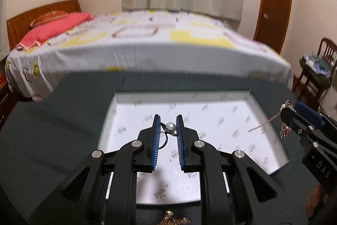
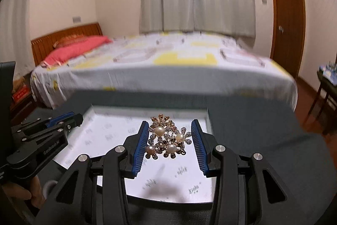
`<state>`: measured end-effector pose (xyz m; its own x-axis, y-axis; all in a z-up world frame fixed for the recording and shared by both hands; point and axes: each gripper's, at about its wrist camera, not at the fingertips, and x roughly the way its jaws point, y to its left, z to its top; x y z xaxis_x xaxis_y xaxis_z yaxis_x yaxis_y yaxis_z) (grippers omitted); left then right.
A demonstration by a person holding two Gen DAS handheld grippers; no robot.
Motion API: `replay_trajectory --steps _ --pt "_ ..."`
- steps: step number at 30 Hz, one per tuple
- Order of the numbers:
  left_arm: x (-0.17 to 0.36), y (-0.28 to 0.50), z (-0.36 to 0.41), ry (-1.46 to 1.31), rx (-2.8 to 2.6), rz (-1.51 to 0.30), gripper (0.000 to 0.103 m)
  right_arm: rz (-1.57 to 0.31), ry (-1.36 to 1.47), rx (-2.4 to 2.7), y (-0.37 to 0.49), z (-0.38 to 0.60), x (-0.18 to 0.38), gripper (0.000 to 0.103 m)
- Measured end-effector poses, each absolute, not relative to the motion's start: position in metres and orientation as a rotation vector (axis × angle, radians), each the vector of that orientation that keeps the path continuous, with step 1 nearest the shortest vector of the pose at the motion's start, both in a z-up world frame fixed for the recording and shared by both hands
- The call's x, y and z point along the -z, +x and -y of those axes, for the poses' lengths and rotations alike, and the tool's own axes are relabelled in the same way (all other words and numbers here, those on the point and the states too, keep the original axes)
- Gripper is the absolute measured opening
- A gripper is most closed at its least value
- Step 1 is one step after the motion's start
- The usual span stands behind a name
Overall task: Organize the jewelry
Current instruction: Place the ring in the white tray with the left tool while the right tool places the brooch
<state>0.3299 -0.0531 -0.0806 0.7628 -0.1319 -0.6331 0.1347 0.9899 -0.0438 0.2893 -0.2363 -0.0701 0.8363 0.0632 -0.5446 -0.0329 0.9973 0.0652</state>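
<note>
Both grippers carry jewelry above a white tray on the dark tabletop (image 1: 63, 119).

At left, the left gripper (image 1: 168, 125) is clamped on a pearl ring (image 1: 169, 127), its band half hidden by a pad. The tray (image 2: 118, 125) is motion-blurred, its print unreadable. At right, the right gripper (image 2: 169, 132) grips a pearl brooch (image 2: 168, 138).

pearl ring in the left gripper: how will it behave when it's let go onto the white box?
The pearl ring, pinched in the left gripper above the white box, looks small and rigid, so probably light and unlikely to flex. Its round band and pearl suggest it may roll or bounce on the smooth-looking surface. The slim contact hints it could slip.
</note>
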Motion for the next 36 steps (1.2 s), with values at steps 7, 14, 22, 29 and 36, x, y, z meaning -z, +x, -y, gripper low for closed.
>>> replay_trajectory --steps 7,14,22,29,36 --pt "0.126 0.348 0.052 -0.001 0.148 -0.836 0.015 -0.703 0.044 -0.037 0.307 0.239 0.115 0.042" --pt "0.137 0.356 0.055 0.029 0.141 -0.902 0.034 -0.787 0.064 -0.044 0.316 0.240 0.134 0.042" --pt "0.144 0.357 0.053 0.013 0.123 -0.925 0.067 -0.778 0.061 -0.041 0.316 0.240 0.131 0.066" --pt "0.129 0.347 0.054 0.046 0.129 -0.873 0.078 -0.729 0.085 -0.030 0.301 0.243 0.114 0.066" --pt "0.102 0.307 0.042 0.017 0.162 -0.784 0.083 -0.656 0.098 -0.022 0.259 0.240 0.088 0.066"
